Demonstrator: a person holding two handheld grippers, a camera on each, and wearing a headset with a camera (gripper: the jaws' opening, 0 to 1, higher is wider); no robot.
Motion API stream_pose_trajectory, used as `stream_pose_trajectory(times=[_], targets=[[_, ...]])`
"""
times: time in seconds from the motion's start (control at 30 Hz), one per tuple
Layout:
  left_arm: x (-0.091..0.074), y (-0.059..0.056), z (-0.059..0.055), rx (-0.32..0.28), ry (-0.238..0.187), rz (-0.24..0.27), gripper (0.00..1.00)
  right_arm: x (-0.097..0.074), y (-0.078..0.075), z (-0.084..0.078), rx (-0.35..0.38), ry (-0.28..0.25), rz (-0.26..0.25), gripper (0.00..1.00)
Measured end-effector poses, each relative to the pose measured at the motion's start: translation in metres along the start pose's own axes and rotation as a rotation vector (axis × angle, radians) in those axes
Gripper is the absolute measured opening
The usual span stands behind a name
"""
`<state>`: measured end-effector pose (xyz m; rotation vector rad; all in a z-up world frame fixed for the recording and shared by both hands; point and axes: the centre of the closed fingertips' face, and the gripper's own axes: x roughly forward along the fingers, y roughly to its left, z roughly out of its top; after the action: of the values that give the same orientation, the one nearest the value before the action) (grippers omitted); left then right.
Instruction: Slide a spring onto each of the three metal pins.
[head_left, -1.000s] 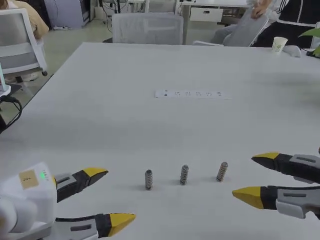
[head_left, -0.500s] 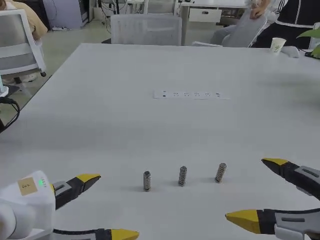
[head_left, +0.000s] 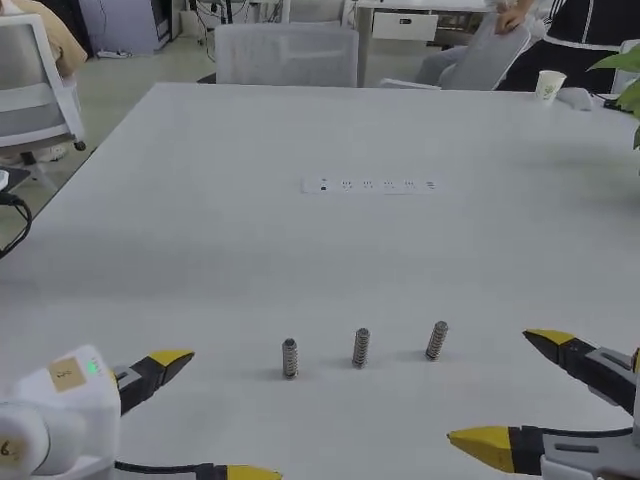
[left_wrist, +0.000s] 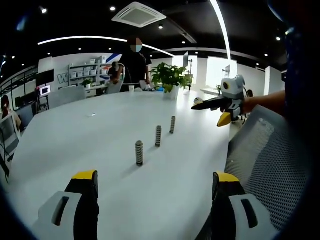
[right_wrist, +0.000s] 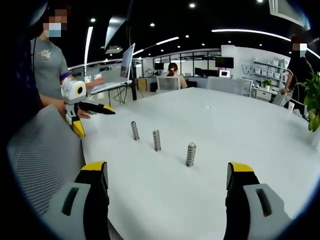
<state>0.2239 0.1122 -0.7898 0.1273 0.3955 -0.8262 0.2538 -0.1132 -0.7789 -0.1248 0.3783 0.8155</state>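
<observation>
Nearest, the left claw (head_left: 210, 415) and right claw (head_left: 508, 389) hover low over the table (head_left: 200, 220), each with jaws wide apart and holding nothing. Between them, just beyond their tips, three springs stand upright in a row: left spring (head_left: 290, 358), middle spring (head_left: 361, 347), right spring (head_left: 437, 340), all clear of both claws. Whether pins are inside them cannot be told. Farther on lies a socket strip (head_left: 368, 185). A cup (head_left: 546, 87) stands at the far edge, and a chair (head_left: 287, 55) beyond it.
</observation>
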Motion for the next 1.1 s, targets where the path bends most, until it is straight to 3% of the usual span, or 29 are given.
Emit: stream_pose_trajectory(times=[1.1], targets=[[0.0032, -0.0024, -0.0005, -0.01, 0.006, -0.005, 0.9, -0.0021, -0.0051, -0.0013, 0.014, 0.011, -0.03, 0.99]])
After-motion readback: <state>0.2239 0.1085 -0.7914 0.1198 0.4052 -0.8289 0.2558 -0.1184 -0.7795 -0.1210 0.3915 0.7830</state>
